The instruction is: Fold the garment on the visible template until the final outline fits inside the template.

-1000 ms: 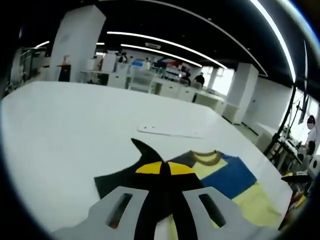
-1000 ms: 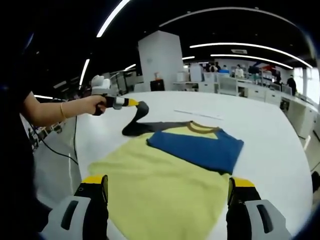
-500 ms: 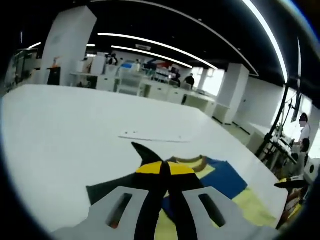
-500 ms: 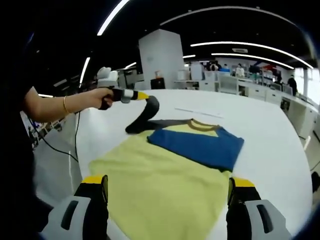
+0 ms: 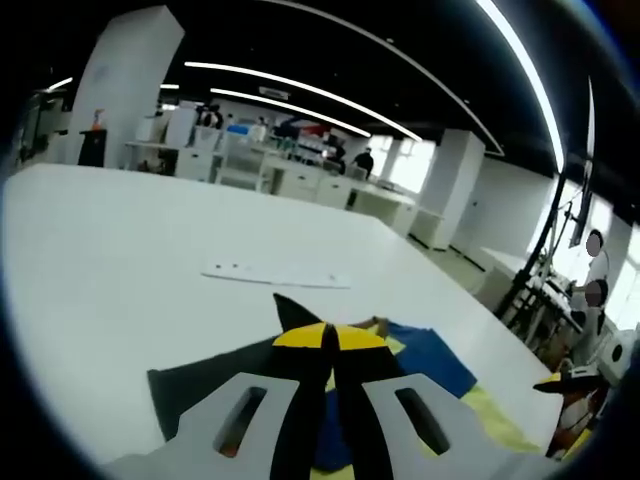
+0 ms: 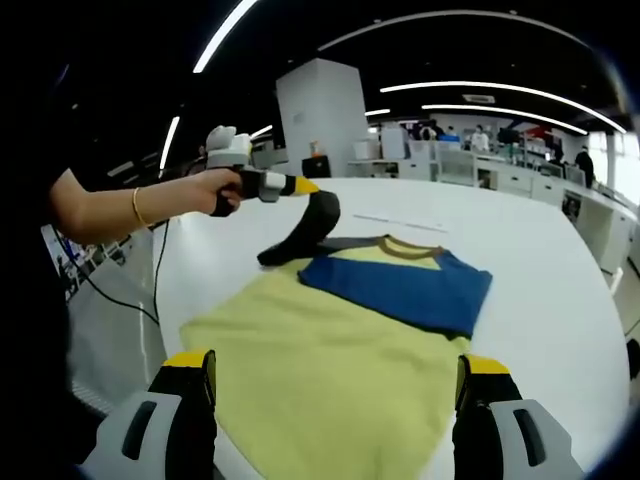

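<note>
A yellow T-shirt [image 6: 330, 350] lies flat on the white table [image 6: 545, 260], with a brown collar [image 6: 405, 247] at its far end. Its blue sleeve [image 6: 400, 285] is folded over the body. My left gripper [image 6: 305, 186], held in a person's hand, is shut on the tip of the dark sleeve [image 6: 305, 225] and holds it up off the table. In the left gripper view the jaws [image 5: 325, 338] pinch that dark sleeve [image 5: 200, 385], with the blue part [image 5: 430, 355] beyond. My right gripper [image 6: 335, 362] stands open over the shirt's near hem, holding nothing.
A thin white strip [image 6: 395, 222] lies on the table beyond the collar, also the strip [image 5: 275, 275] in the left gripper view. A cable hangs off the table's left edge [image 6: 150, 290]. Desks, pillars and people stand far behind.
My left gripper has lifted the dark sleeve higher and carried it right, toward the shirt's middle. The right gripper has stayed still and open.
</note>
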{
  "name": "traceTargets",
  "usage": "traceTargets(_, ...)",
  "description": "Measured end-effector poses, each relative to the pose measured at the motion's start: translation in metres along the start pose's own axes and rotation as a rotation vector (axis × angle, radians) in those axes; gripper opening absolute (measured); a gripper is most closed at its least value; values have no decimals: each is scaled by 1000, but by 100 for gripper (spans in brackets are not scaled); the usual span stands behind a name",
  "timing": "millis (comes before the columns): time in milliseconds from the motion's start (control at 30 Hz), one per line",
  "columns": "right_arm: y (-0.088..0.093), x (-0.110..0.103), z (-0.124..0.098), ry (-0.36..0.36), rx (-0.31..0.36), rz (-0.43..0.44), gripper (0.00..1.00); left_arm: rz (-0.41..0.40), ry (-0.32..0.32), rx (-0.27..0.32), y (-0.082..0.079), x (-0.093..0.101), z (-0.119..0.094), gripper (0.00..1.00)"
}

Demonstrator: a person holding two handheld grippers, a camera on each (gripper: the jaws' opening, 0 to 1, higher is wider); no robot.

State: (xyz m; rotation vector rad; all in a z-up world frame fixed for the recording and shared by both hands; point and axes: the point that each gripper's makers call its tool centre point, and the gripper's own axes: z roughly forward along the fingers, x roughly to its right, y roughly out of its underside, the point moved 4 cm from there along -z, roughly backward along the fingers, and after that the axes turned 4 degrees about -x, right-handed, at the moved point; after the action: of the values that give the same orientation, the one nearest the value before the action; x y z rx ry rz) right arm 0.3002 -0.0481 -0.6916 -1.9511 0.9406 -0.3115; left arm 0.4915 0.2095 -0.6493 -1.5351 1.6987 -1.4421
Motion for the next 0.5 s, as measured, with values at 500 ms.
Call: traceTargets(500, 5, 5, -6, 22, 2, 18, 99, -5, 108, 1, -3, 48, 26, 0)
